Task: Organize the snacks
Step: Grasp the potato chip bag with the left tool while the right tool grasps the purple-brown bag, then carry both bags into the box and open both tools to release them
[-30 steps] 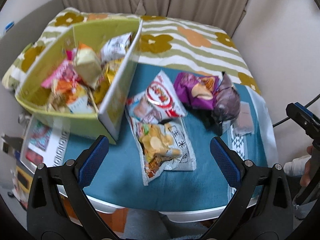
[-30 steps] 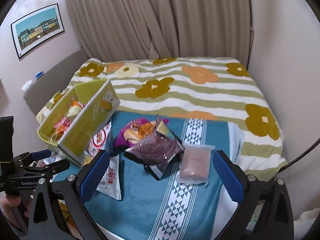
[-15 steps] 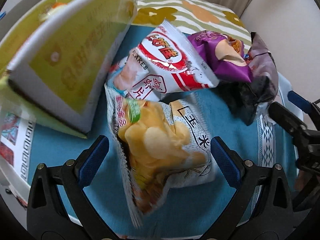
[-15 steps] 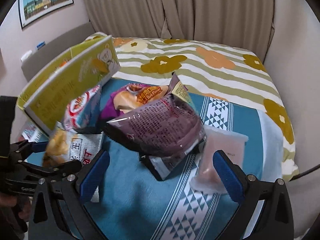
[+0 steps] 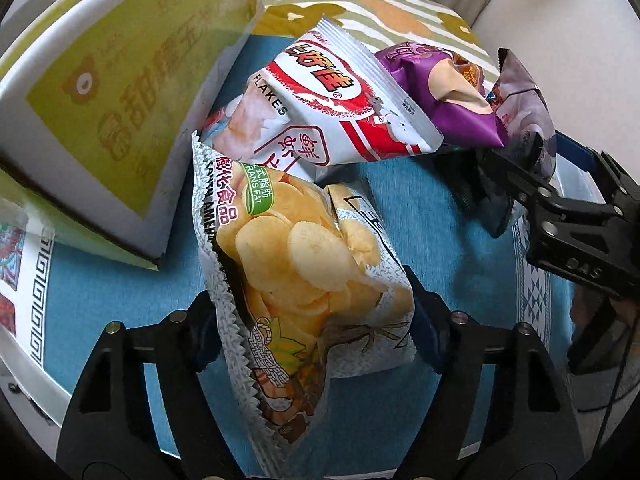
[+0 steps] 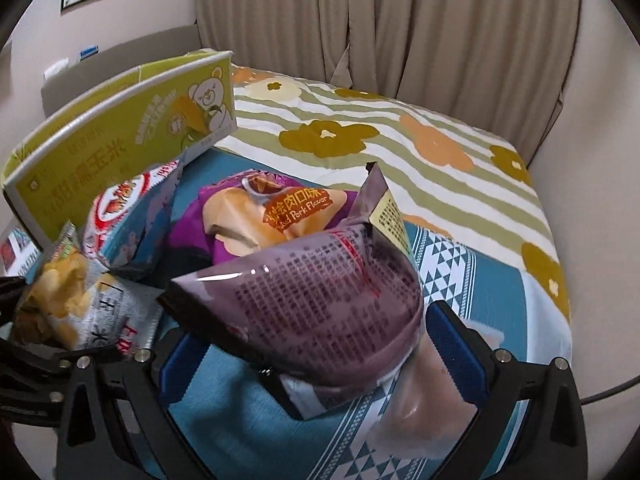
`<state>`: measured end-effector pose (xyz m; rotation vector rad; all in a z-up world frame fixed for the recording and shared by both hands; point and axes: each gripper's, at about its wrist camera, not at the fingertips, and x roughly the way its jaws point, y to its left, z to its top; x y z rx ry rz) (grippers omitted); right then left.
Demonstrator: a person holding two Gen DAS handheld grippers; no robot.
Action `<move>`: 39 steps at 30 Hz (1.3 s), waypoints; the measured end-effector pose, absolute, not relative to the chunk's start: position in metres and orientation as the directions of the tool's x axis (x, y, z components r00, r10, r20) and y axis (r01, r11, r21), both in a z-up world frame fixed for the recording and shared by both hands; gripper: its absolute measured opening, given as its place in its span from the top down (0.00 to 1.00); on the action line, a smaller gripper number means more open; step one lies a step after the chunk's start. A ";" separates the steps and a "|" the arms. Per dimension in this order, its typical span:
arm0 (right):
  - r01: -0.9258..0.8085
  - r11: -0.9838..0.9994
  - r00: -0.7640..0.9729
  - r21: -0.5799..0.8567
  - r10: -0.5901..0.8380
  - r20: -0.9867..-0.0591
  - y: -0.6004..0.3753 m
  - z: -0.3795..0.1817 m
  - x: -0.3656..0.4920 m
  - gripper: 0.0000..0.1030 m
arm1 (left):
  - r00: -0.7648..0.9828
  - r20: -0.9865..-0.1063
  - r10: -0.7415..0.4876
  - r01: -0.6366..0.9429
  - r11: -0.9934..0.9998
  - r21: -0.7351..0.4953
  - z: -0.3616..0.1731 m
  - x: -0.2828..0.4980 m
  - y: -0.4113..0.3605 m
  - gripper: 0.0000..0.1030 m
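Note:
My left gripper (image 5: pixel 312 324) is shut on a silver potato chip bag (image 5: pixel 304 256), its pads pressing the bag's sides. My right gripper (image 6: pixel 320 344) is closed around a dark purple snack bag (image 6: pixel 320 300), which bulges between the blue pads. It also shows in the left wrist view (image 5: pixel 524 92). A red-and-white flakes bag (image 5: pixel 332 104) and a bright purple pork-flavour bag (image 6: pixel 280 212) lie on the blue cloth (image 5: pixel 440 216). A yellow-green snack box (image 5: pixel 104 92) stands at the left.
A pale pink packet (image 6: pixel 432 408) lies under the right gripper's right finger. The blue cloth covers a small table against a flower-striped bed (image 6: pixel 400 128). Curtains (image 6: pixel 400 20) and walls stand behind and to the right.
Both grippers have moved down and forward onto the snacks. The left jaws closed on the chip bag; the right jaws closed around the dark purple bag.

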<state>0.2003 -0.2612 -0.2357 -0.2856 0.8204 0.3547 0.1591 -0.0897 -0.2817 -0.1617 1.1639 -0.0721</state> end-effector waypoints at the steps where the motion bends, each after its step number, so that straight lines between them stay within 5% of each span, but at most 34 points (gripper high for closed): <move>1: -0.416 0.902 0.629 -0.114 0.195 -0.752 -0.259 -0.237 0.202 0.00 | 0.397 -0.907 -0.140 -0.024 0.986 -0.163 -0.282 0.158 -0.089 0.30; 8: -0.426 0.893 0.643 -0.143 0.188 -0.743 -0.256 -0.243 0.207 0.02 | 0.399 -0.906 -0.141 -0.014 0.987 -0.159 -0.279 0.151 -0.088 0.30; 14: -0.429 0.895 0.643 -0.122 0.208 -0.737 -0.261 -0.240 0.199 0.24 | 0.404 -0.904 -0.135 -0.011 0.988 -0.153 -0.274 0.147 -0.089 0.31; 18: -0.417 0.902 0.649 -0.108 0.212 -0.730 -0.265 -0.236 0.192 0.29 | 0.415 -0.899 -0.138 0.000 0.988 -0.152 -0.269 0.144 -0.091 0.31; 39: -0.343 0.938 0.693 -0.039 0.225 -0.685 -0.280 -0.126 0.134 0.31 | 0.568 -0.804 -0.176 0.085 0.984 -0.155 -0.160 0.106 -0.107 0.31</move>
